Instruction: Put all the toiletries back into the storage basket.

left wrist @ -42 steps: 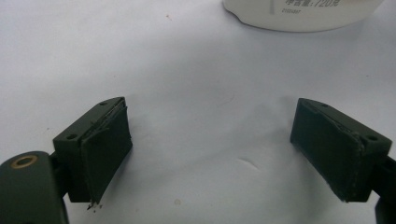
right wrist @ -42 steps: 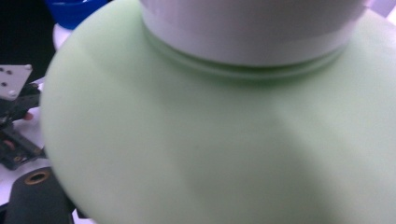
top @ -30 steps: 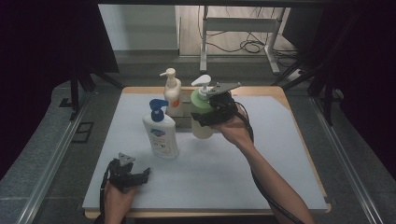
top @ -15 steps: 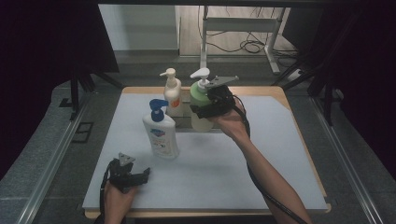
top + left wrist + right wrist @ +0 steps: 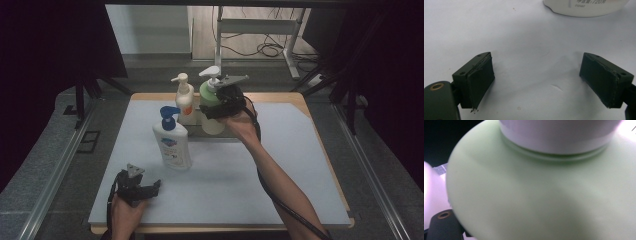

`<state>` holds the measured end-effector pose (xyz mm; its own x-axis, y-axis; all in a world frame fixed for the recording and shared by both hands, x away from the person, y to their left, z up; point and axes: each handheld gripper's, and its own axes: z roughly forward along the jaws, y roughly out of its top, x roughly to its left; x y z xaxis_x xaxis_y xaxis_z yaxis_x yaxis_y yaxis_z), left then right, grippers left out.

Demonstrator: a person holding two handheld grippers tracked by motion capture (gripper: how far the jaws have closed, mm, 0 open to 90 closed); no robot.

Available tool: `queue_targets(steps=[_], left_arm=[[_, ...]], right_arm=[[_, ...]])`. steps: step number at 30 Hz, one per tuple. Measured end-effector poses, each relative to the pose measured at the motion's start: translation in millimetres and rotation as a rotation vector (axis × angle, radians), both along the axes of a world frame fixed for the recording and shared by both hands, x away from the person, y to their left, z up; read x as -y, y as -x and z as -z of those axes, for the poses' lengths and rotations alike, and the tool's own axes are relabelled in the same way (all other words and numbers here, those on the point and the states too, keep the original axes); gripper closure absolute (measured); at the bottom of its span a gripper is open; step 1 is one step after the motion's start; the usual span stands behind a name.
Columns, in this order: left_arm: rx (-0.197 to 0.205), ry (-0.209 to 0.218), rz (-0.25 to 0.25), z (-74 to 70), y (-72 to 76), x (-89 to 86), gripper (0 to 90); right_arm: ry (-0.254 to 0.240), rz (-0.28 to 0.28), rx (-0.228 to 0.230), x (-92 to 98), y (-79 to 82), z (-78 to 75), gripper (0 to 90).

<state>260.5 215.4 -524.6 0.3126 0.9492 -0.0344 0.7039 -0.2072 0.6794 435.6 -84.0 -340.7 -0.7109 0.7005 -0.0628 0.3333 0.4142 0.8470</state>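
While the right gripper (image 5: 214,111) clasps the upright green bottle (image 5: 210,107) directly ahead between its jaws, any lift follows the bottle's vertical axis. Well apart, the left gripper (image 5: 150,188) rests spread and empty.

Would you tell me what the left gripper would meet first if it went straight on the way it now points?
Most likely the white bottle with the blue pump: its base sits just ahead of the left gripper, with bare table between, though depth is hard to judge.

Upright pale-green pump bottle (image 5: 212,107), white pump head.
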Motion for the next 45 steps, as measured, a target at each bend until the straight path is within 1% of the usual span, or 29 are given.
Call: queue_targets(steps=[9, 19, 32, 37, 45], left_arm=[[0.000, 0.000, 0.000, 0.0, 0.0, 0.0, 11.5], [0.000, 0.001, 0.000, 0.0, 0.0, 0.0, 11.5], [0.000, 0.001, -0.001, 0.0, 0.0, 0.0, 11.5], [-0.001, 0.003, -0.003, 0.0, 0.1, 0.2, 11.5], [-0.002, 0.001, -0.001, -0.1, 0.2, 0.0, 11.5]], right_arm=[[0.000, 0.035, -0.001, -4.3, -13.8, -0.4, 12.3], [0.005, 0.072, 0.010, -6.3, -29.9, 1.5, 12.3], [0.006, 0.091, 0.027, -9.7, -46.3, 4.7, 12.3], [0.013, 0.092, 0.019, -13.5, -52.5, 9.2, 12.3], [0.023, 0.079, -0.013, -19.4, -56.6, 23.6, 12.3]])
